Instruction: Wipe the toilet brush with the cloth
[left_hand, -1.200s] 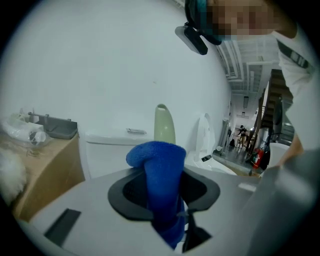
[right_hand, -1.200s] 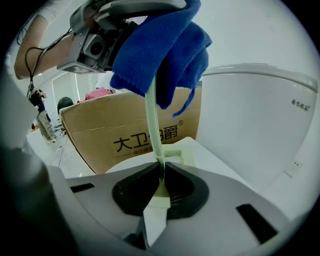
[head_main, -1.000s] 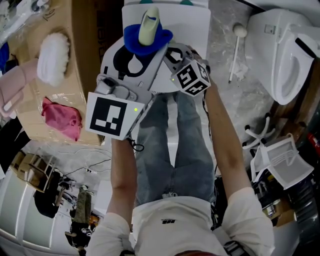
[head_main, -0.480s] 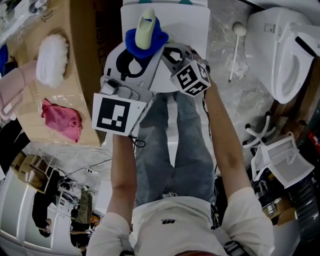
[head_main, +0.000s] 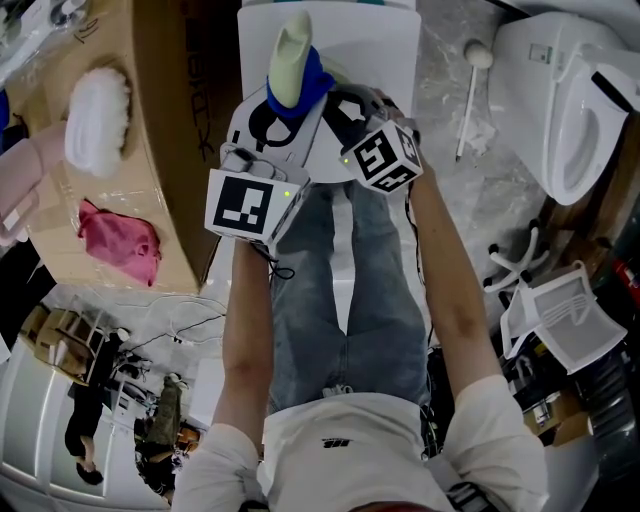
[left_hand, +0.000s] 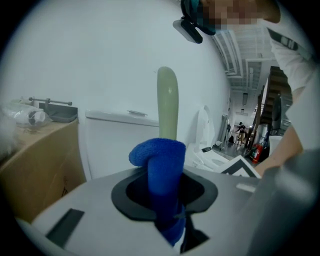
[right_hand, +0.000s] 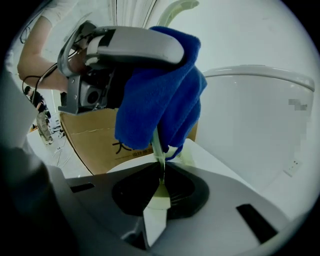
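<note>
In the head view the pale green toilet brush (head_main: 291, 55) stands upright in front of the person's knees. A blue cloth (head_main: 313, 78) is wrapped against its lower part. My left gripper (head_main: 284, 112) is shut on the cloth; in the left gripper view the cloth (left_hand: 162, 167) fills the jaws and the brush (left_hand: 167, 102) rises just behind it. My right gripper (head_main: 336, 100) is shut on the brush. In the right gripper view the brush's thin stem (right_hand: 159, 150) runs up from my jaws into the cloth (right_hand: 160, 97), and the left gripper (right_hand: 125, 47) is above.
A cardboard box (head_main: 172, 150) at the left carries a white fluffy head (head_main: 95, 115) and a pink cloth (head_main: 120, 240). A white unit (head_main: 375, 45) stands just beyond the brush. At the right are a toilet (head_main: 570, 100), a white brush (head_main: 472, 90) on the floor and a white rack (head_main: 565, 320).
My left gripper has moved right and forward, closer to the right one. The cloth has slid down and to the right of the brush, baring more of its green top.
</note>
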